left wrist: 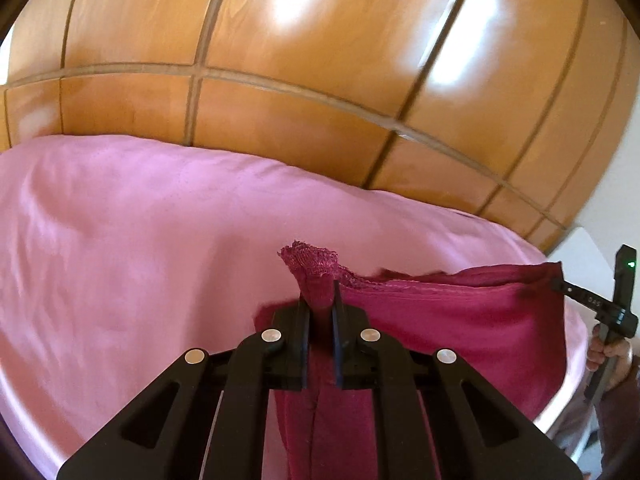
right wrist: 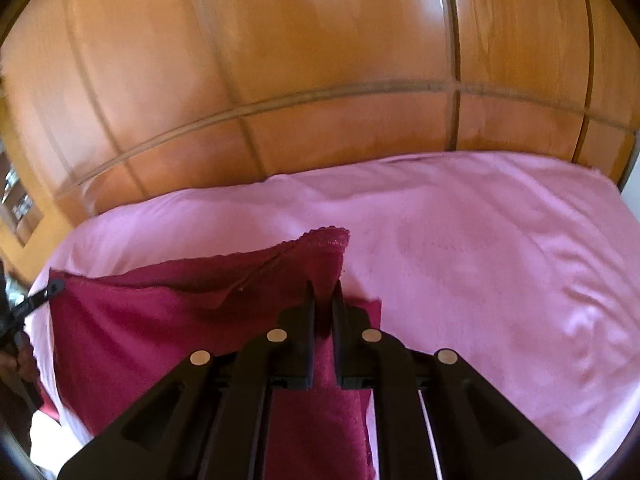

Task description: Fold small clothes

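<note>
A dark red garment [left wrist: 448,320] with a lace edge hangs stretched between both grippers above a pink sheet [left wrist: 120,232]. My left gripper [left wrist: 320,300] is shut on its left top corner. My right gripper [right wrist: 323,300] is shut on the other top corner of the garment [right wrist: 160,328]. The right gripper also shows at the far right of the left wrist view [left wrist: 560,280], and the left gripper at the far left of the right wrist view [right wrist: 56,286]. The garment's lower part hangs down below the fingers, partly hidden.
The pink sheet [right wrist: 480,260] covers a bed. Behind it stands a glossy wooden wardrobe [left wrist: 320,80] with panelled doors, also in the right wrist view [right wrist: 320,80]. A white surface [left wrist: 580,248] lies past the bed's right end.
</note>
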Available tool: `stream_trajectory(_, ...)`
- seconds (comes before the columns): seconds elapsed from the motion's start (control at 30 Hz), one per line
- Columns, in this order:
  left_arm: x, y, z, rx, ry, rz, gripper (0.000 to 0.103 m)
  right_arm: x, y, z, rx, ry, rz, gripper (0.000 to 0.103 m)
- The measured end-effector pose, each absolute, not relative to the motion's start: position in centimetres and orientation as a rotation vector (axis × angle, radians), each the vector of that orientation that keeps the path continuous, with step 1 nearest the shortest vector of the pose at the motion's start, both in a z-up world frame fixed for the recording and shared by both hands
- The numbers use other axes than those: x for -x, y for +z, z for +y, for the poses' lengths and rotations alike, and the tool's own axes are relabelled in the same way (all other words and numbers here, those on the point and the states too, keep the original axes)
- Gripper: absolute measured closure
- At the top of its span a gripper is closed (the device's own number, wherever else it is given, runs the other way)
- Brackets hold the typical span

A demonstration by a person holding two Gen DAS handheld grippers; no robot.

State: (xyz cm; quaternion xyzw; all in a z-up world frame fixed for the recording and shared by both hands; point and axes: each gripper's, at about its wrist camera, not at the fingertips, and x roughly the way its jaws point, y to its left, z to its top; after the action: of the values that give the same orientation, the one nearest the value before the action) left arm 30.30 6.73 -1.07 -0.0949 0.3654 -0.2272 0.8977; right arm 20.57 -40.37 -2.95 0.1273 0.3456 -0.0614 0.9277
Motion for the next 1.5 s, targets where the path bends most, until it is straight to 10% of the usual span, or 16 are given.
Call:
stream_trajectory(0.3,-37.0,-8.2,4.2,0.111,-0.312,0.971,0.095,-26.3,-11.2,-40.9,-0.26,-0.223,0.903,0.096)
stream_trajectory(0.43,-36.5,-8.2,5.2,0.137,-0.283,0.974,0.088,-24.9,-10.1,-41.2,-0.248,-0.201,0.893,0.073)
stream_trajectory(0.97,-21.3,-5.0,5.5,0.059,-0.45,0.811,0.088,-6.0,-10.5,-41.6,-0.505,0.049,0.897,0.064)
stream_trajectory(1.03,-20.8,-6.3,4.8,0.016,-0.436,0.839,0.087,-6.2,-11.6,-40.7,-0.506,0.053,0.92,0.068)
stream_trajectory(1.1,-21.0,-7.7,4.6,-0.009,-0.417,0.881,0.087,-6.4,-12.1,-39.7,-0.442,0.01,0.964,0.094)
stream_trajectory(1.33,-20.1,-7.2,7.1,0.056,-0.387,0.868,0.087,-7.1,-13.1,-39.6,-0.405,-0.051,0.986,0.091)
stream_trajectory(1.43,-19.4,-6.2,10.3,0.174,-0.409,0.856,0.05,-6.9,-12.4,-39.2,-0.374,-0.102,0.977,0.063)
stream_trajectory(1.5,-18.3,-5.8,12.8,0.255,-0.429,0.834,0.045,-6.3,-11.4,-39.1,-0.343,-0.135,0.943,0.06)
